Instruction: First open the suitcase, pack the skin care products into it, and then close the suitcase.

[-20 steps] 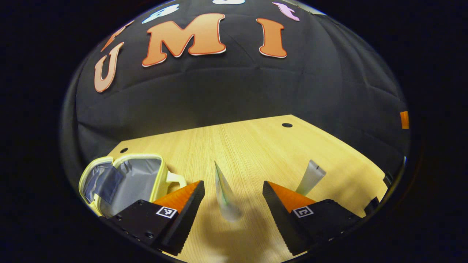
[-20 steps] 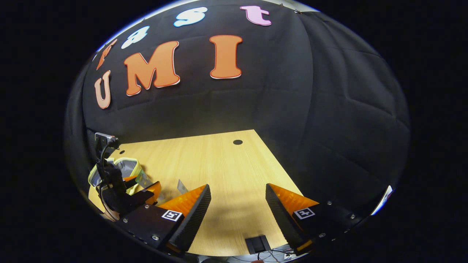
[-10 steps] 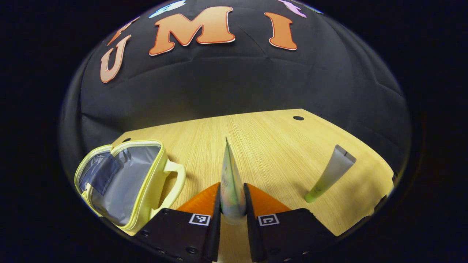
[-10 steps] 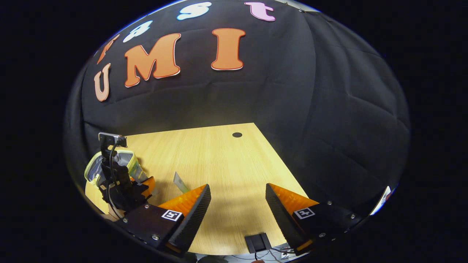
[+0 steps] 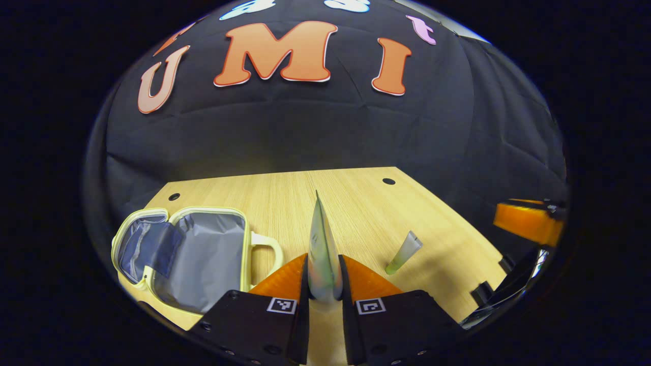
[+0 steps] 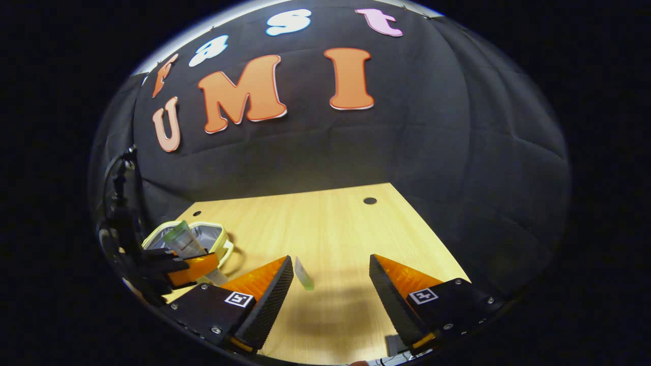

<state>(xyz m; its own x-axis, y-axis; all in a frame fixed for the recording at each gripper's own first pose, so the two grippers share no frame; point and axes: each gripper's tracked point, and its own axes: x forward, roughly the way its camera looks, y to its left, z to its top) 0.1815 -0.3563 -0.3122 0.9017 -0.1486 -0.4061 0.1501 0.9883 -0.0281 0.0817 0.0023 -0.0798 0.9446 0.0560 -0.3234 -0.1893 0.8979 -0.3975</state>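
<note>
Your left tool is clamped on a tube; carry it left to the open suitcase and lower gently. Your right tool stands apart above the second tube lying on the worktop.

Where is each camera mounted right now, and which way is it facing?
Left gripper view: rides the left gripper, facing the booth wall across the table; its fingers clamp a tube beside the open suitcase.
Right gripper view: rides the open right gripper, same heading; the left gripper appears far left.
Shared: suitcase, clamped tube, second tube lying on the table.
</note>
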